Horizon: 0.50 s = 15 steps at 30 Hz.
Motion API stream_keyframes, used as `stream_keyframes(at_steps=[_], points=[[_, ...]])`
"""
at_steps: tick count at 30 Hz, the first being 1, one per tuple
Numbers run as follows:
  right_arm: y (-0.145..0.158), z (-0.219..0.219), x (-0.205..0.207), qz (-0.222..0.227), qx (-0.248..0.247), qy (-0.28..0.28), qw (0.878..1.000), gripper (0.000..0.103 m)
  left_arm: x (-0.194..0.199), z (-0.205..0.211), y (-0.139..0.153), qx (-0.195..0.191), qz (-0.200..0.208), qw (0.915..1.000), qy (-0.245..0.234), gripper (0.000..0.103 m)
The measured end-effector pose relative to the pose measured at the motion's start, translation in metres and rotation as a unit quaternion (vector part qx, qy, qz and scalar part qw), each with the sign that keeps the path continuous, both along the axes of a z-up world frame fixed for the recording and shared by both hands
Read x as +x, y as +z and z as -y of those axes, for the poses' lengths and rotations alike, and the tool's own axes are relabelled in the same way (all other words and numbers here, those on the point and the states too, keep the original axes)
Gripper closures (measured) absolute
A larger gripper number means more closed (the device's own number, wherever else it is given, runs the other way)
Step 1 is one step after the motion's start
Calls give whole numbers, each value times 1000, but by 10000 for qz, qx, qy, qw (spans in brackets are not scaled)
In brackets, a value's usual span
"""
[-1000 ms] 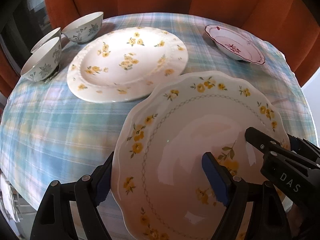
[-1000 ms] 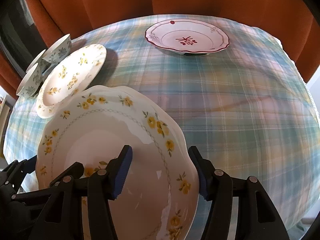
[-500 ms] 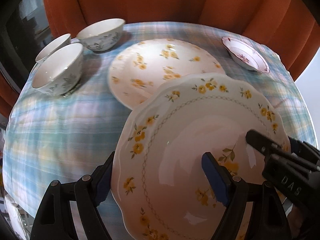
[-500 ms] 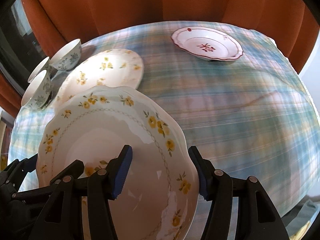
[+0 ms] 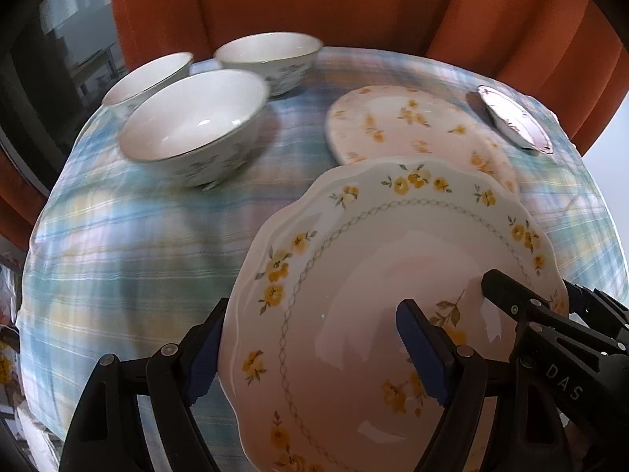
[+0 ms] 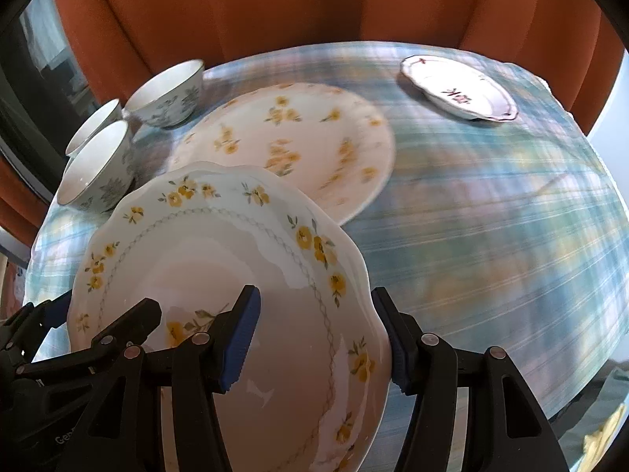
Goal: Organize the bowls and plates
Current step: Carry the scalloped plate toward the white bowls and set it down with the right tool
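Both grippers are carrying the scalloped white porcelain plate with yellow flowers (image 5: pixel 397 295) across the round table with its blue-green plaid cloth (image 6: pixel 491 244) — the three white bowls with blue-grey floral outsides (image 5: pixel 196 126) are looming much closer in the left view than a second ago, and the flat cream plate with yellow blossoms (image 6: pixel 291 145) is now sitting just beyond the carried plate's far edge.

The left gripper (image 5: pixel 310 350) is clamping the plate's left rim, one blue pad on the glazed face, the other beneath. The right gripper (image 6: pixel 318 338) is pinching the opposite rim the same way. So the plate is hanging in the air between them, tilted, clear of the cloth.

My read: it's heading for the flat plate, to stack. Keeping both hands moving together matters — glazed rims are slick, and pads are biting on a wavy edge only. Level it before lowering, centre it, then release both sides together.

The small white dish with a red motif (image 6: pixel 460 88) is sitting well apart at the far right.
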State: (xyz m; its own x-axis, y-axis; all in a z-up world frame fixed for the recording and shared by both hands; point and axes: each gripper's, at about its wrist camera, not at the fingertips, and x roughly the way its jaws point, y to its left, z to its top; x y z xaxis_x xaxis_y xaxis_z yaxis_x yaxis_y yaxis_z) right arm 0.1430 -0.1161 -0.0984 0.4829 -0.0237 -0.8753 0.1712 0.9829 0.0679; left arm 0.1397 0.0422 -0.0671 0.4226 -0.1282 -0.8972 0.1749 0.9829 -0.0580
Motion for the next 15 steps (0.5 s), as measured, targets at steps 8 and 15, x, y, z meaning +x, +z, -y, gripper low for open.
stream_keyframes(at_steps=[8,15], points=[[-10,-54,7,-119,10,125,9999,41,1,-48,-6,2,-82,9998,155,21],[-20,-88,17,-253,9,314,9992,41,7,-80,-17,61,-231,9991,337,21]])
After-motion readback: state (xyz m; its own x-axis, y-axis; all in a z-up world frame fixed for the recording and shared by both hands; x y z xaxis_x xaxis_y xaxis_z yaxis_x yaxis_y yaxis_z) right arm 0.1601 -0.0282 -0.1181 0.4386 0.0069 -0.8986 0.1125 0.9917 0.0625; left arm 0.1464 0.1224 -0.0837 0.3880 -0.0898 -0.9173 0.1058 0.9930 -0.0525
